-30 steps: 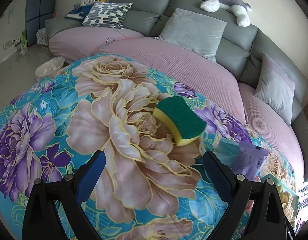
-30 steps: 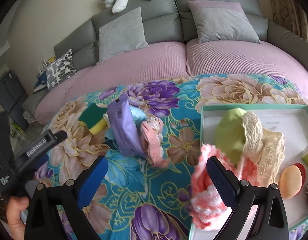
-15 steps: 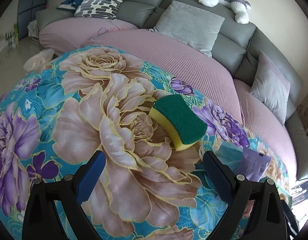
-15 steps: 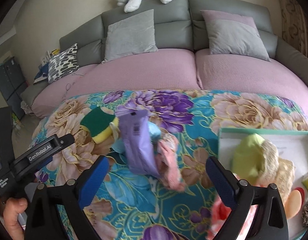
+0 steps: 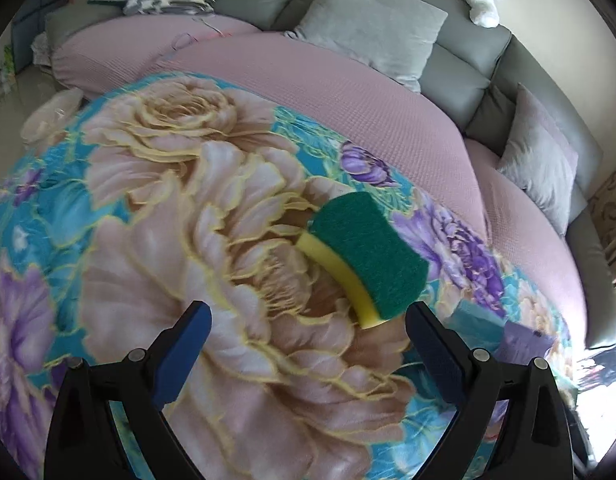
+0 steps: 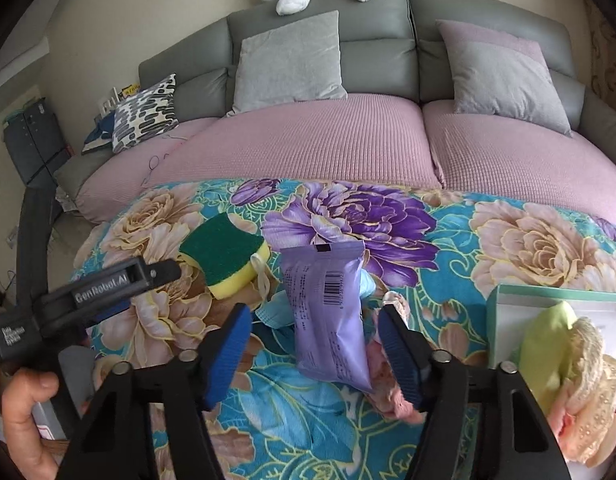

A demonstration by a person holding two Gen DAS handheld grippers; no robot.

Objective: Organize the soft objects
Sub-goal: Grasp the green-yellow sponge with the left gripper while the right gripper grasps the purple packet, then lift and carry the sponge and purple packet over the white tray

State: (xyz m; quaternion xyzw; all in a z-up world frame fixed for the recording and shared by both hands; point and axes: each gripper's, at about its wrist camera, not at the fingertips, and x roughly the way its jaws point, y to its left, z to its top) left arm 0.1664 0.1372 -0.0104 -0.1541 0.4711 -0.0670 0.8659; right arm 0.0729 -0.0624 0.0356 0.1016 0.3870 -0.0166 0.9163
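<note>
Right gripper point(image 6: 313, 344) shifted over purple pack point(image 6: 327, 312), jaws closing (no contact yet); left gripper point(image 5: 308, 344) spread near sponge point(image 5: 367, 256).

A green-and-yellow sponge point(image 5: 361, 258) lies on the flowered cloth point(image 5: 156, 216) at about one o'clock from the left gripper point(image 5: 308, 346), whose fingers point(image 5: 180, 354) stand wide apart and empty.

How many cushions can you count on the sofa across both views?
3: a plain grey cushion against the sofa's middle back, a grey-and-mauve cushion to its right, and a spotted cushion at the far left end. Others may be hidden.
</note>
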